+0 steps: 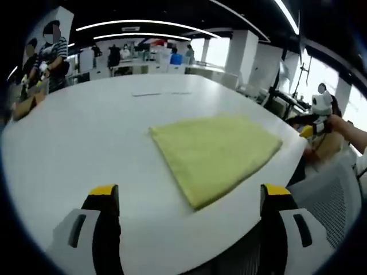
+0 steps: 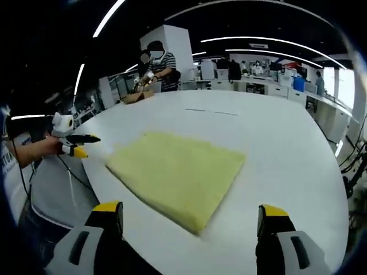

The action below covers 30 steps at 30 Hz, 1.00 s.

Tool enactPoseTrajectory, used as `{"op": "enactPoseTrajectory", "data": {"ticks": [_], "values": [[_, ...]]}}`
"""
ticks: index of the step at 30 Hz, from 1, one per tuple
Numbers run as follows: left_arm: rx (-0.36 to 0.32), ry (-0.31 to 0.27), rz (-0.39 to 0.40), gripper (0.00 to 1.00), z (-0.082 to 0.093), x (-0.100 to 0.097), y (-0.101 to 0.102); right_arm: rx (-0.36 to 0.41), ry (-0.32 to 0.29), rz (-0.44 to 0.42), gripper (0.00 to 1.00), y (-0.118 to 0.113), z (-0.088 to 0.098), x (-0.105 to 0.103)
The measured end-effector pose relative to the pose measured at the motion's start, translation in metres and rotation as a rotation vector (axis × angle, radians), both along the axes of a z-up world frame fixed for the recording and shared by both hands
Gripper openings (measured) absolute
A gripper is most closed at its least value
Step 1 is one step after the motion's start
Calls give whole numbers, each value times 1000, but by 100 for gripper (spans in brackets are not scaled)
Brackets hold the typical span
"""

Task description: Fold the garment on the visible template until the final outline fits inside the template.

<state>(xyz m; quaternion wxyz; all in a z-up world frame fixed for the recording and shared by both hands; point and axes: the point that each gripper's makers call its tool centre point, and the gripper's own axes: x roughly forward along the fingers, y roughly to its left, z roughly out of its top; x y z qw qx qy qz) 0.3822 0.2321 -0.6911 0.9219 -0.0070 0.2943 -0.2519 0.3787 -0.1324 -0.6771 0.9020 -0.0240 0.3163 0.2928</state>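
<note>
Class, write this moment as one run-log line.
garment: folded, flat on table | left gripper: open, empty | right gripper: open, empty

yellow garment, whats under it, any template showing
The yellow garment lies flat on the white table. No template outline shows around its edges; whatever lies beneath is covered.

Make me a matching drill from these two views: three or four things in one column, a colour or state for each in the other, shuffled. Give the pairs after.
Things:
1. cloth
2. table
3. left tool
4. box

Colour or state:
A. brown, at the far edge of the table
B. open, holding nothing
C. yellow-green, lying flat and folded
D. white, round-edged

Pairs: 1-C, 2-D, 3-B, 4-A
</note>
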Motion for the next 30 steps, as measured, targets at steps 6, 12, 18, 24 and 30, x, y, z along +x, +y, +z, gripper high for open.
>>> {"op": "enactPoseTrajectory", "data": {"ticks": [6, 12, 18, 24, 30], "values": [[-36, -27, 30, 99, 9, -2, 7, 1, -8, -10, 98, 2, 1, -4], [-7, -18, 41, 98, 6, -6, 8, 0, -5, -20, 99, 6, -1, -5], [-2, 10, 30, 96, -3, -11, 4, 1, -1, -24, 98, 7, -1, -5], [-15, 8, 31, 97, -2, -10, 1, -10, -2, -35, 98, 4, -1, -4], [3, 18, 18, 97, -7, -10, 2, -21, 5, -24, 98, 3, -3, -7]]}}
